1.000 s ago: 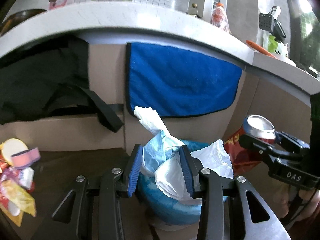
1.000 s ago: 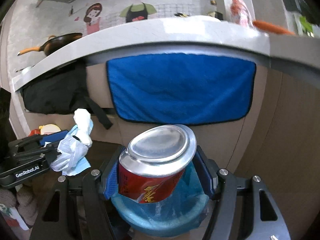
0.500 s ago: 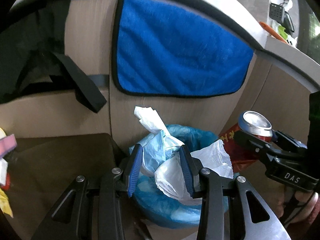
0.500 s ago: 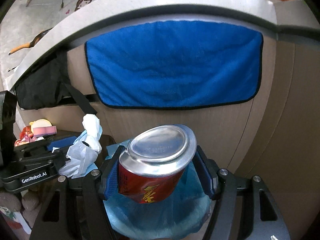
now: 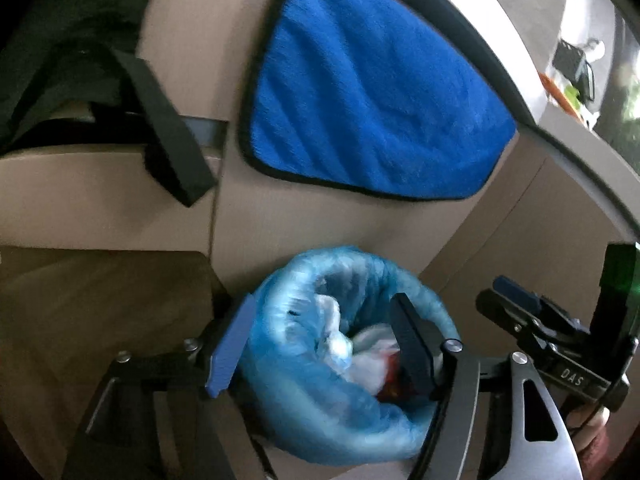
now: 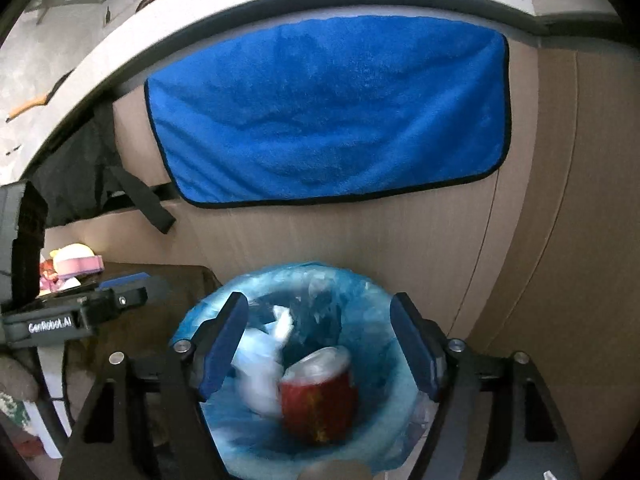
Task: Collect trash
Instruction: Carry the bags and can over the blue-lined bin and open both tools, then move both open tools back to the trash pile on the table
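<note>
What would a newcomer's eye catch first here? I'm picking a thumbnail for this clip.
The big blue towel hanging on the cabinet front fills the upper middle. Below it, the blue-lined trash bin holds a red can and white crumpled plastic, framed by the open right gripper.

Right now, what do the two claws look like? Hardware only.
Both match: black frames, silver screws, blue pads on each finger. The left claw is marked "GenRobot.AI" on its side, the right claw "DAS". No cables or sleeves visible.
</note>
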The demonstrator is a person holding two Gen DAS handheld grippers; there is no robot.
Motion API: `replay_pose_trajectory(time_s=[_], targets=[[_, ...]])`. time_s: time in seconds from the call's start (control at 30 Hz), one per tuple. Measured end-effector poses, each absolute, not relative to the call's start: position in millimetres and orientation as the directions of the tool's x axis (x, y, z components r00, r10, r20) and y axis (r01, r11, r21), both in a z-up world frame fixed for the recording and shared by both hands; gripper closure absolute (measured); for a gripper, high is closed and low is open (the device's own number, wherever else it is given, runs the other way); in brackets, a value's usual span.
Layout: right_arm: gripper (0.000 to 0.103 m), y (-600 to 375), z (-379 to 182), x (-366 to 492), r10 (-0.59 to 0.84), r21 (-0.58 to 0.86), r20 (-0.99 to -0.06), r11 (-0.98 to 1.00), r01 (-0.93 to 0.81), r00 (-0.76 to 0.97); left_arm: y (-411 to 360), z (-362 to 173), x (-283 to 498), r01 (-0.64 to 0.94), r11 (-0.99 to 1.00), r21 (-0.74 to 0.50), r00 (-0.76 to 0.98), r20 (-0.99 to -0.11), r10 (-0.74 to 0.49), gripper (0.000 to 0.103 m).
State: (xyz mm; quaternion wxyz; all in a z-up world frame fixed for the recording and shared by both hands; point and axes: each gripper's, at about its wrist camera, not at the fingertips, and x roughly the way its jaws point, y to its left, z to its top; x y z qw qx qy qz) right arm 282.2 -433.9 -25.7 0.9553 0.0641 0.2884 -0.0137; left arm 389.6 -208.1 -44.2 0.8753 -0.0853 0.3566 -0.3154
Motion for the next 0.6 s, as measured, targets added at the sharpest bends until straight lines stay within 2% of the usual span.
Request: replay_pose_trajectory(time_s=[0.23,0.6], targets=[[0.032,-419.6,-8.5,261.2,-0.047,0.059,-0.517,0.994,0.091,0.855,-160.5,-31.2,366.8,0.438,0.841,-0.317,0.624,-0.567,-0.538,0.033],[0.032,-336.6,25.9,235.7,-0.005,0.001,-0.466,1.0,0.006,0.885,-20.4,-2.1,302.9,0.253,0.938,-0.238,0.793,-0.504,-0.342,0.033]])
